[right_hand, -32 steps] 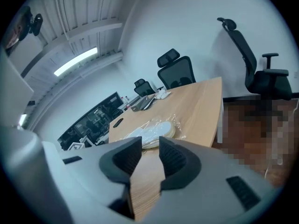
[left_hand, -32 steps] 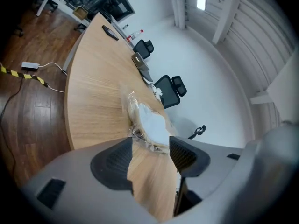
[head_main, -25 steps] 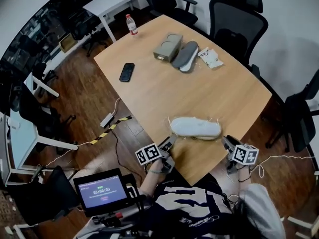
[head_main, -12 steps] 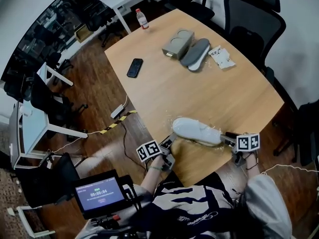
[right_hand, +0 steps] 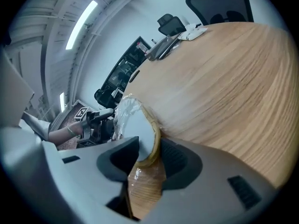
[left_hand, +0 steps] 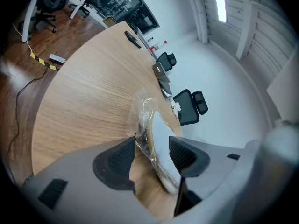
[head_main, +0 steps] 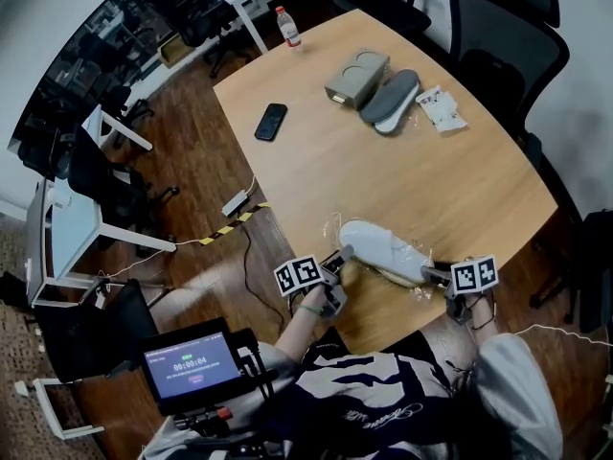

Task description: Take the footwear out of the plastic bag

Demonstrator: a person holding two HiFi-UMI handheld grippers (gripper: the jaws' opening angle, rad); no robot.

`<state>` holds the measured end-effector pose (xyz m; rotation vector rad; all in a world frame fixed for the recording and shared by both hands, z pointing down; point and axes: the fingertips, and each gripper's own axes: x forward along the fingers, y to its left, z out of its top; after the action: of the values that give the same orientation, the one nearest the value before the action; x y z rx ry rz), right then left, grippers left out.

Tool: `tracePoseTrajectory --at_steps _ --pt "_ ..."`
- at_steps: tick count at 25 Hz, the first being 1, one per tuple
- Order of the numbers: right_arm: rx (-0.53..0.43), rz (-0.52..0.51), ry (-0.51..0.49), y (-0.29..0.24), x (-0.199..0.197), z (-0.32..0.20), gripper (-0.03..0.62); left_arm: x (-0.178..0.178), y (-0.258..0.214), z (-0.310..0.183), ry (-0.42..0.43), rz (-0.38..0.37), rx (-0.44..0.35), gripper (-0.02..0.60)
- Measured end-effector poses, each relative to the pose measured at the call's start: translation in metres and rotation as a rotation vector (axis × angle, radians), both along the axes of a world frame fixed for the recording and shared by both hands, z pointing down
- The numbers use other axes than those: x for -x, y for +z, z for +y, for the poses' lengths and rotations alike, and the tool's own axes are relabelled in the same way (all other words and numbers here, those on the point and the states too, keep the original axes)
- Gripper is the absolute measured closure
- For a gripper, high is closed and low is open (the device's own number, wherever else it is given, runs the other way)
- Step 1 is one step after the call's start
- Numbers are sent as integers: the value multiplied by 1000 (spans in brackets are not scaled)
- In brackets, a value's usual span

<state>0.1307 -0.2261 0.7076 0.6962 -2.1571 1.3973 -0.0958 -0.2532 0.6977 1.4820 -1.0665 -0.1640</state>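
Observation:
A white shoe [head_main: 383, 250] with a tan sole lies inside a clear plastic bag [head_main: 335, 226] near the front edge of the wooden table [head_main: 450, 180]. My left gripper [head_main: 343, 255] is at the shoe's left end. In the left gripper view the bagged shoe [left_hand: 159, 141] fills the gap between the jaws of the left gripper [left_hand: 152, 155], plastic against one pad and shoe against the other. My right gripper [head_main: 431, 274] is at the other end. Its jaws are closing, and in the right gripper view the shoe [right_hand: 142, 134] sits between the pads of the right gripper [right_hand: 148, 155].
At the far side of the table lie a grey shoe [head_main: 391, 101], a grey box-like item [head_main: 356, 77], a white packet [head_main: 442, 109], a black phone [head_main: 271, 121] and a bottle [head_main: 288, 27]. Office chairs [head_main: 498, 46] stand behind. A small screen [head_main: 190, 365] hangs at my chest.
My right gripper has come in from beside the table edge onto the shoe's right end. The left gripper has stayed at the left end, and the bagged shoe has shifted slightly.

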Motion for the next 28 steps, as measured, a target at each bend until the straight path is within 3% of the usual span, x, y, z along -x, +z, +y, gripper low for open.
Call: tracePoseTrajectory --at_steps 3,7,12,15,19,21,24,26,28 --pt "17 -44 57 -3 1 3 488 0 -1 -2 -34 20 3 345" --pt "-5 -157 117 -22 -2 12 524 18 -5 0 -163 49 -26 353" --pt "-59 -186 88 -35 -9 19 540 41 -3 -1 -239 29 -53 499" --pt "-66 -191 87 -40 -10 19 542 40 -5 -9 -208 13 -66 505" --pt "-84 -188 89 -44 -8 19 542 36 -29 -15 -101 -118 -160 503" --pt "-84 -191 96 -46 -7 19 542 35 -33 -20 -6 -267 -193 503" --pt "-85 -192 103 -45 -8 20 543 46 -24 -31 99 -481 -167 502" --pt "-79 -195 106 -45 -7 21 543 57 -15 -38 76 -482 -136 452" --pt "-72 -206 108 -45 -7 23 543 61 -8 -44 36 -397 -115 357"
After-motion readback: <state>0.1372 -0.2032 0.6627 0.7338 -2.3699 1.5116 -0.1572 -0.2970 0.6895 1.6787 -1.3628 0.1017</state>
